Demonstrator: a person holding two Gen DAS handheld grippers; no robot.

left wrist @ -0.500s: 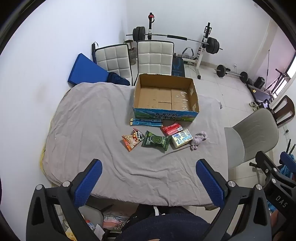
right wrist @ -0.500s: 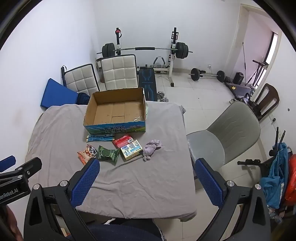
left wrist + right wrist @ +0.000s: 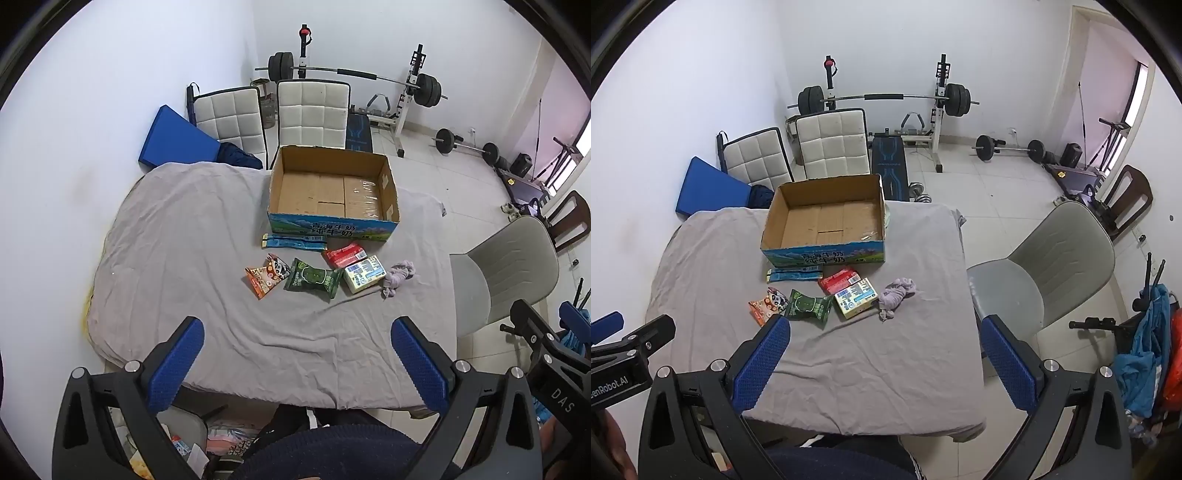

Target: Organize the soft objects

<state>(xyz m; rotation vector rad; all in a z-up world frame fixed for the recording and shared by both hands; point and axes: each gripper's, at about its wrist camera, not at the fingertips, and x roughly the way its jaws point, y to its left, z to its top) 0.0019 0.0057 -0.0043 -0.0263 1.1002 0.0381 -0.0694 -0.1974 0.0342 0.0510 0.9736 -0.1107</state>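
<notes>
Hovering above the near table edge, left gripper (image 3: 297,334) and right gripper (image 3: 882,332) both gape, holding nothing.
Snack packets (image 3: 313,277) and a lilac cloth (image 3: 398,274) lie just near of the empty cardboard box (image 3: 332,227).

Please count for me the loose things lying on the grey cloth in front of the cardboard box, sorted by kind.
Snack packets: 3 (blue strip, orange packet, green packet)
Small cartons: 2 (red carton, pale carton)
Cloth pieces: 1 (purple rag)
Total: 6
</notes>
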